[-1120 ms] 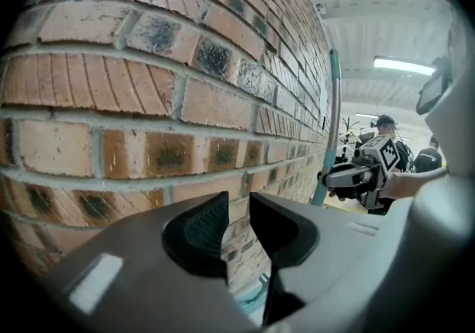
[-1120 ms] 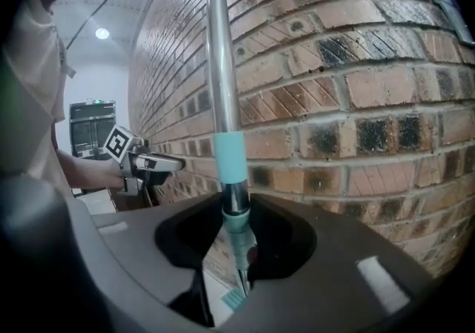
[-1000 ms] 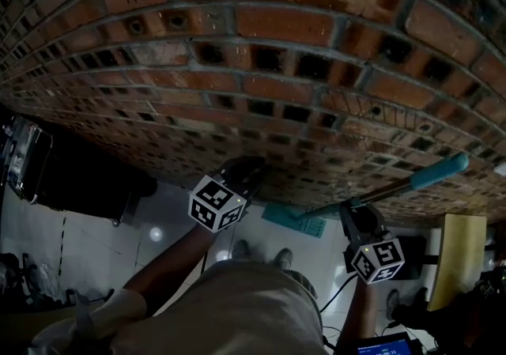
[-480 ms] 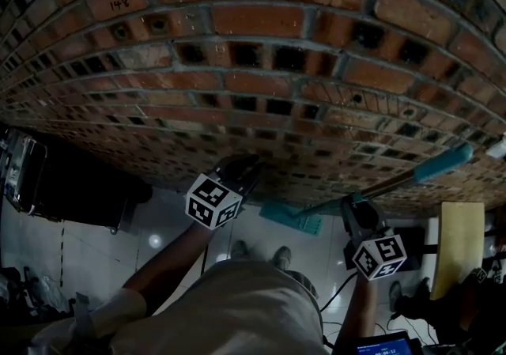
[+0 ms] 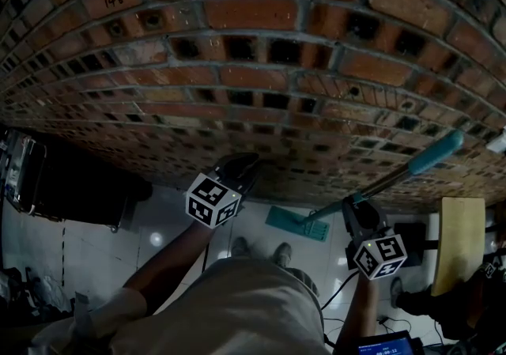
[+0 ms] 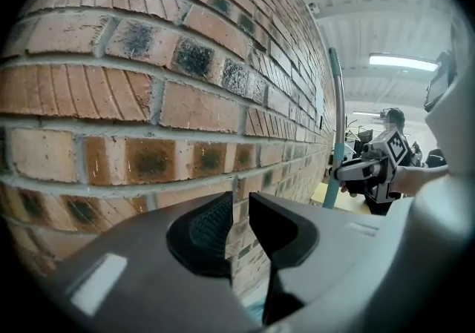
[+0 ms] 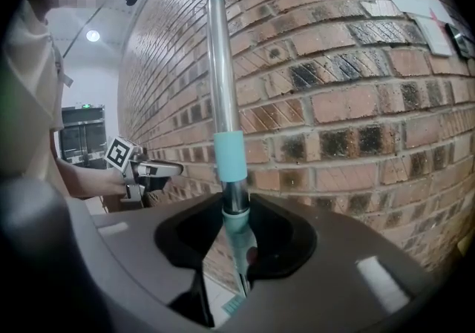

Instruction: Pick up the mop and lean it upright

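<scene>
A brick wall fills the upper frame. At lower right, the right gripper grips the mop, whose handle slants toward the right edge. The left gripper is at centre, above a white floor.

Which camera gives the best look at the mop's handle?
The right gripper view: the mop handle rises close up, centred, clamped in the right tongs. The head view shows it small and slanted; the left gripper view, thin and distant.
</scene>
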Demonstrator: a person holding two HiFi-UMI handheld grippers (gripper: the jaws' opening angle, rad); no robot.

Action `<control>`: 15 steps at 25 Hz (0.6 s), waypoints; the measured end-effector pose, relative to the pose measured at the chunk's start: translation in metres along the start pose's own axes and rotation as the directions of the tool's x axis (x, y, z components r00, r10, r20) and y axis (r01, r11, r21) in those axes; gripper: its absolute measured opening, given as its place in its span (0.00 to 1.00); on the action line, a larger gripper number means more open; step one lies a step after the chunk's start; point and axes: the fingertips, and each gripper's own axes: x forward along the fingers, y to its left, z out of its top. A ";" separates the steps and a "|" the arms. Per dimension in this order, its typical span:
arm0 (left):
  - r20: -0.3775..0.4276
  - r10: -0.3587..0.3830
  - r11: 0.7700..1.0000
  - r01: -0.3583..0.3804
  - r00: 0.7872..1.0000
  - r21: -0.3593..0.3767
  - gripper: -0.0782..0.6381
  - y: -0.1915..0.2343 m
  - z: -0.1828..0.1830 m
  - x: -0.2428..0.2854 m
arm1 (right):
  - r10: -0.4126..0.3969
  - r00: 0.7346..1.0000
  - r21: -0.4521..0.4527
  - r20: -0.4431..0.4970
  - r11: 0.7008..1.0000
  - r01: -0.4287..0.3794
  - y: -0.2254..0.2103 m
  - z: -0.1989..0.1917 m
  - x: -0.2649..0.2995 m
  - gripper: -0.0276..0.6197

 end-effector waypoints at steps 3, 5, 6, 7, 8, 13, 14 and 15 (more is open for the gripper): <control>0.002 0.002 1.000 -0.002 1.000 -0.007 0.23 0.001 -0.001 -0.001 | 0.006 1.000 -0.011 -0.015 1.000 -0.006 0.002 -0.004 0.001 0.22; -0.005 0.003 1.000 -0.003 1.000 -0.007 0.23 0.001 -0.003 -0.001 | 0.012 1.000 -0.017 -0.024 1.000 -0.012 0.003 -0.009 0.002 0.22; -0.007 0.004 1.000 -0.004 1.000 -0.009 0.23 0.001 -0.004 0.000 | 0.014 0.999 -0.020 -0.029 1.000 -0.014 0.003 -0.010 0.002 0.22; -0.009 0.004 1.000 -0.004 1.000 -0.012 0.24 0.001 -0.005 0.000 | 0.015 0.999 -0.021 -0.032 1.000 -0.016 0.004 -0.012 0.002 0.22; -0.010 0.003 1.000 -0.003 1.000 -0.014 0.24 0.000 -0.006 0.000 | 0.016 0.999 -0.021 -0.036 1.000 -0.017 0.004 -0.013 0.002 0.22; -0.022 -0.005 1.000 0.005 1.000 -0.012 0.26 -0.002 -0.013 0.000 | 0.025 0.999 -0.021 -0.041 0.999 -0.026 0.000 -0.022 0.005 0.22; -0.023 -0.006 1.000 0.005 1.000 -0.011 0.27 -0.003 -0.014 0.000 | 0.025 0.999 -0.020 -0.042 0.999 -0.026 -0.001 -0.023 0.007 0.22; -0.024 -0.006 1.000 0.006 1.000 -0.012 0.27 -0.003 -0.016 0.000 | 0.024 0.999 -0.020 -0.045 0.999 -0.025 -0.001 -0.023 0.009 0.22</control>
